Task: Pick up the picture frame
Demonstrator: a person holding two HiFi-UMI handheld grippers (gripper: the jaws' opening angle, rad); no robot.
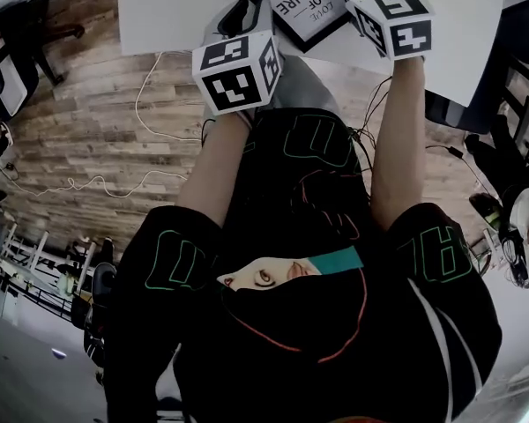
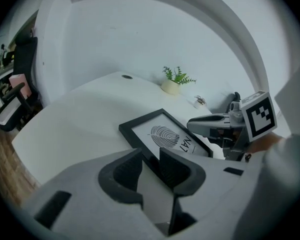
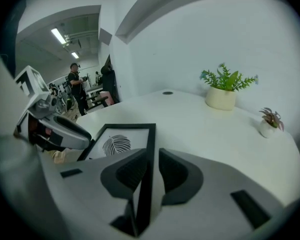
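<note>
Grey jaws up close: the left gripper (image 2: 150,166) is standing open low in its own view, straddling the black rim of the picture frame (image 2: 162,134) without pinching it. The right gripper (image 3: 151,166) is doing likewise, jaws apart around the opposite rim. Beyond them the frame is lying on the white table (image 2: 80,119), top centre in the head view. Reaching looks done; closing and lifting are remaining. Farther back, a potted plant (image 2: 176,81) is sitting by the wall.

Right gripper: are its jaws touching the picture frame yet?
Cannot tell. The right gripper view shows the right gripper open astride the edge of the picture frame: white table shows beside one pad, but the other pad overlaps it.
</note>
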